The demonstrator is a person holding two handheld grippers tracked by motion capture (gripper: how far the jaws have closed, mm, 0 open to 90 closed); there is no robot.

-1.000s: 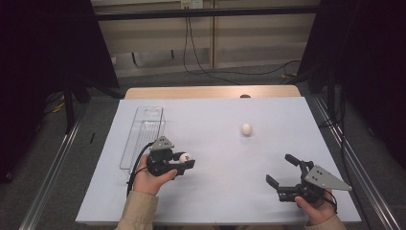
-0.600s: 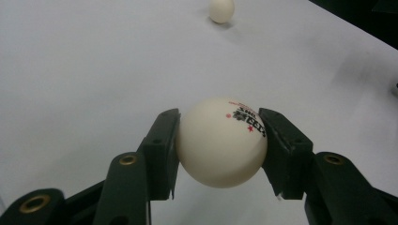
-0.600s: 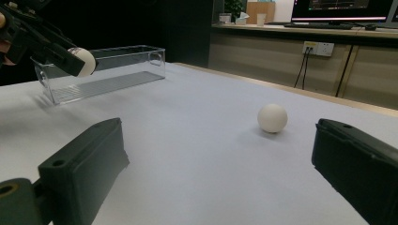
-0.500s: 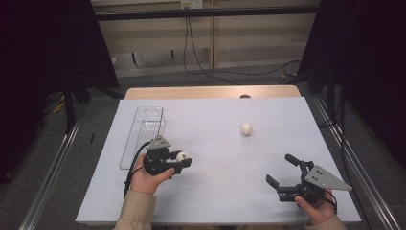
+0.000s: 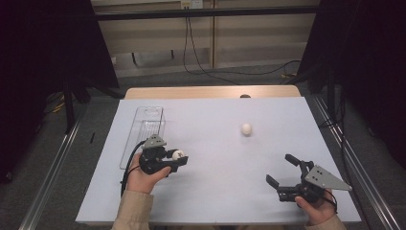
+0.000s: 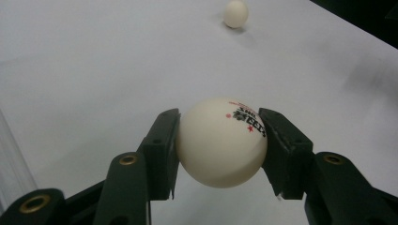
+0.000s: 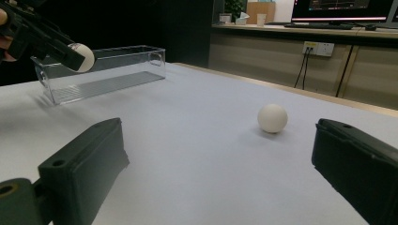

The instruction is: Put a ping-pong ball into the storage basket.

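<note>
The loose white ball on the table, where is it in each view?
High view: loose ball right of centre, far from both hands.
Left gripper view: top edge, beyond the held ball.
Right gripper view: right of centre, between its own open jaws.
Shared landmark: clear tray.

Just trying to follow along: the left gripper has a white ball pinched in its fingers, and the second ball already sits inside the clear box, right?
Not quite. The left gripper does pinch a white ball, but the second ball lies on the bare white table, well apart from the clear box, as the high view shows.
</note>
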